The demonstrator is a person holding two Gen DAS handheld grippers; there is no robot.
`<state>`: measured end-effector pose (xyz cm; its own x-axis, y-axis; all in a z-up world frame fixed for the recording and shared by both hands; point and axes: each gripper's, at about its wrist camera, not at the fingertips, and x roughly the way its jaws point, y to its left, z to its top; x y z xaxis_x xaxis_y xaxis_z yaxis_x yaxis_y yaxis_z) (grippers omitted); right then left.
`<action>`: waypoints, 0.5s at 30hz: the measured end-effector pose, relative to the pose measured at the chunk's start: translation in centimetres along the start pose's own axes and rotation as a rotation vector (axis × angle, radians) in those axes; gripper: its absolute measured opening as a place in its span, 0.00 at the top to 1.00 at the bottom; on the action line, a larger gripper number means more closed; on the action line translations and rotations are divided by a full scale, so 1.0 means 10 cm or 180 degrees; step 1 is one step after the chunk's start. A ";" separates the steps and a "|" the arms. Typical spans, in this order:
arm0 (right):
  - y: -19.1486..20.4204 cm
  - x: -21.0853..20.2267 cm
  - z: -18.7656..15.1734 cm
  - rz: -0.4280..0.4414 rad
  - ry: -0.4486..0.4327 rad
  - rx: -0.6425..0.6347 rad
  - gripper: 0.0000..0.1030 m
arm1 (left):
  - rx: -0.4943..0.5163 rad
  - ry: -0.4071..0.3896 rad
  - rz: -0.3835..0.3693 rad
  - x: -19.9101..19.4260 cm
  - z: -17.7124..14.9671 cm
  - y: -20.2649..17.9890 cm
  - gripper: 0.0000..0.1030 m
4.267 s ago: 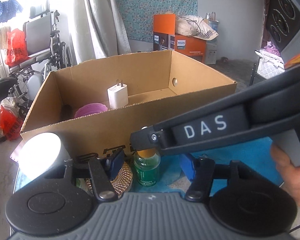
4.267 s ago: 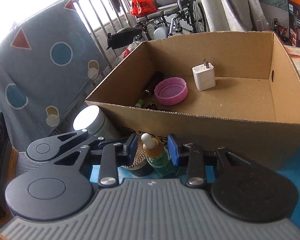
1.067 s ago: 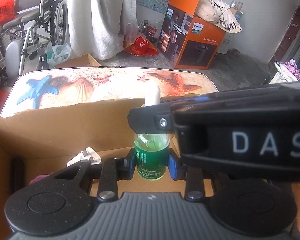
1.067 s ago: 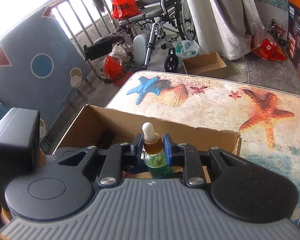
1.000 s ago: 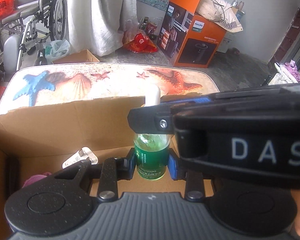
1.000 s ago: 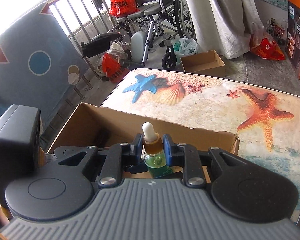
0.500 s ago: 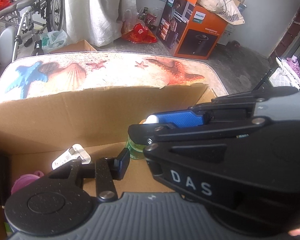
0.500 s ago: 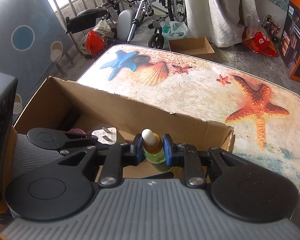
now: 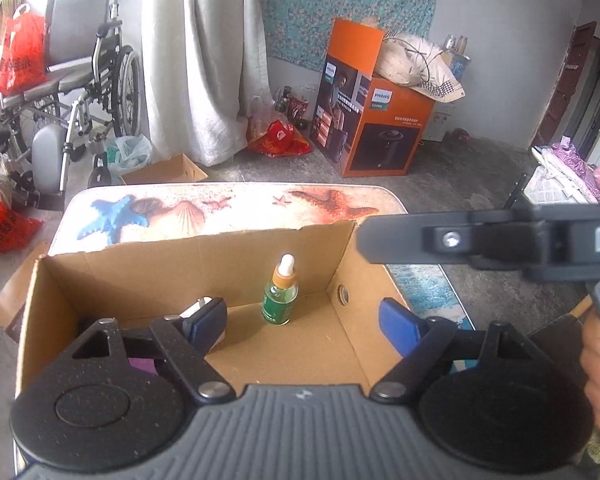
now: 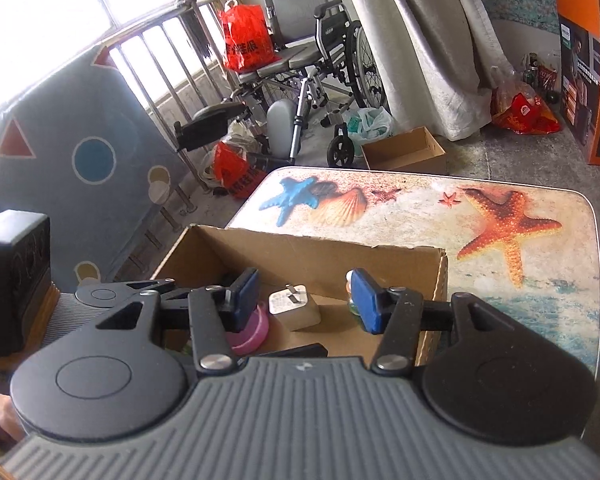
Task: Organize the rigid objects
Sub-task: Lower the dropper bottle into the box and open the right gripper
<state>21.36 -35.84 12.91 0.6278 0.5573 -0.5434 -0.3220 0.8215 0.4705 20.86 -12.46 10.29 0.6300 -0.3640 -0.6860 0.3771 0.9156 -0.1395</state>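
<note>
A green dropper bottle (image 9: 280, 292) with an orange collar and white bulb stands upright on the floor of the cardboard box (image 9: 204, 256), near its far right corner. My left gripper (image 9: 304, 326) is open and empty above the box's near side. My right gripper (image 10: 306, 300) is open and empty over the box (image 10: 308, 252); one of its arms crosses the left wrist view (image 9: 480, 240). The bottle is mostly hidden behind the right fingertip (image 10: 366, 300). A white charger plug (image 10: 294, 306) and a pink lid (image 10: 250, 330) lie in the box.
The box sits on a table with a starfish and shell print (image 10: 500, 216). A black speaker-like box (image 10: 14, 280) stands at left. A wheelchair (image 10: 312, 60), a small cardboard box (image 10: 404, 150) and an orange Philips carton (image 9: 372, 120) are on the floor beyond.
Both grippers held the dropper bottle over the box a second ago. Both have opened and drawn back, and the bottle now stands free inside the box.
</note>
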 end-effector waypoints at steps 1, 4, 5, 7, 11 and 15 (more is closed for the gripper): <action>0.05 -0.25 -0.07 0.0145 -0.0133 0.0095 0.49 | 0.0065 -0.0119 0.0047 -0.21 -0.06 -0.03 0.11; 0.22 -0.83 -0.35 0.0253 -0.0460 0.0088 0.45 | 0.0162 -0.0364 -0.0021 -0.72 -0.27 -0.07 0.03; 0.27 -1.00 -0.46 0.0282 -0.0537 0.0084 0.44 | 0.0170 -0.0423 -0.0098 -0.90 -0.38 -0.05 0.02; 0.36 -1.29 -0.72 0.0365 -0.0640 0.0123 0.43 | 0.0177 -0.0456 -0.0163 -1.16 -0.60 -0.02 0.00; 0.49 -1.60 -1.25 0.0505 -0.0756 0.0249 0.41 | 0.0164 -0.0358 -0.0012 -1.36 -1.04 0.04 0.00; 0.63 -1.53 -1.73 0.0567 -0.0730 0.0398 0.40 | 0.0225 -0.0211 0.0162 -1.33 -1.48 0.10 0.00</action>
<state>-2.52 -37.16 12.19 0.7174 0.6377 -0.2805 -0.3606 0.6844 0.6337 2.82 -4.19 8.69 0.6921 -0.3301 -0.6419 0.3890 0.9197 -0.0535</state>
